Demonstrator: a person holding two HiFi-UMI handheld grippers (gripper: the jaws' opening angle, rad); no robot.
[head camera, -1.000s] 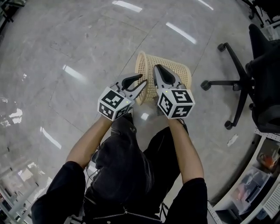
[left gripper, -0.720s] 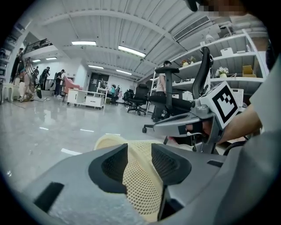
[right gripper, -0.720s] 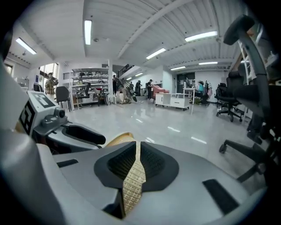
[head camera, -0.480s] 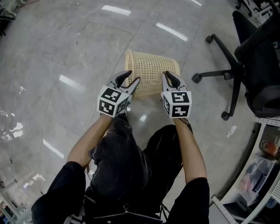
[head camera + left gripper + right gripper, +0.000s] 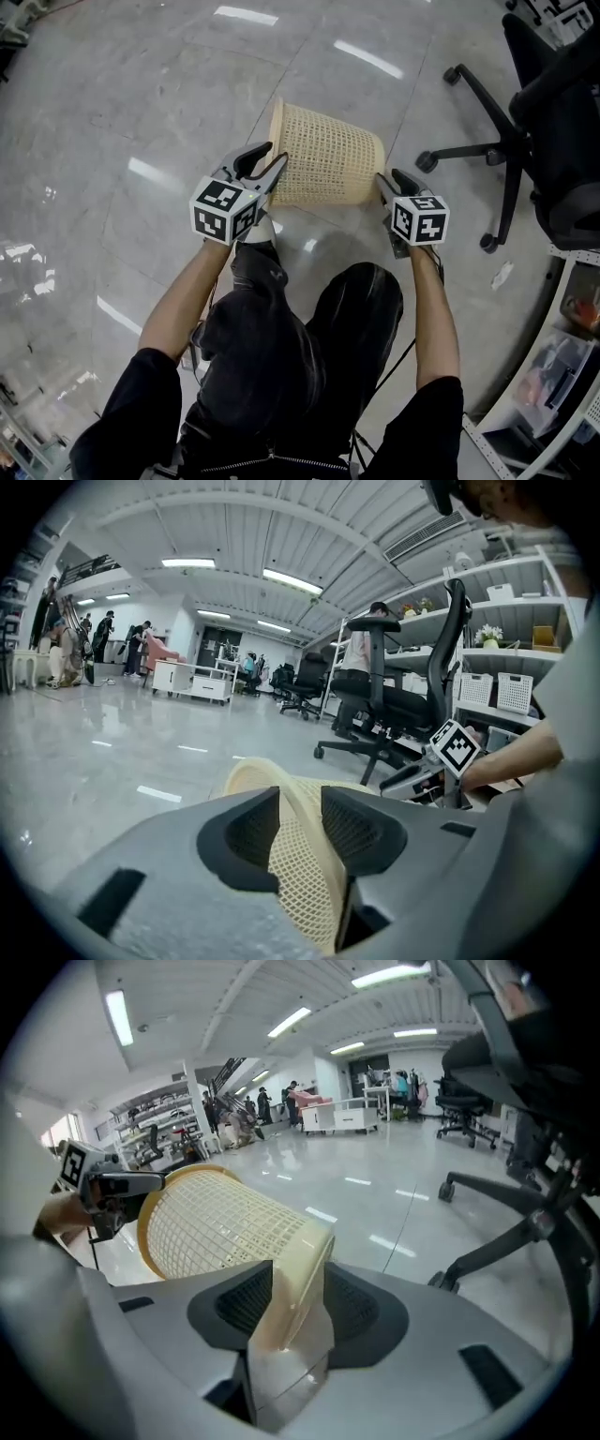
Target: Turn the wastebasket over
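The cream mesh wastebasket (image 5: pixel 323 155) lies on its side on the floor, with its open rim to the left and its base to the right. My left gripper (image 5: pixel 267 164) is at the rim. Its jaws are closing with the rim wall (image 5: pixel 305 892) between them, and a gap still shows. My right gripper (image 5: pixel 389 183) is at the base end. Its jaws are opening, and the base edge (image 5: pixel 295 1269) stands between the pads. The right gripper view shows the basket's side (image 5: pixel 225 1222) and my left gripper (image 5: pixel 122 1183) beyond it.
A black office chair (image 5: pixel 525 122) on castors stands at the right, close to the basket's base. White shelving with bins (image 5: pixel 562 375) runs along the lower right. My legs are right below the basket. Glossy floor spreads to the left and beyond.
My right gripper has swung from above the basket's middle down to its base end at the right and opened there. The left gripper has stayed at the rim.
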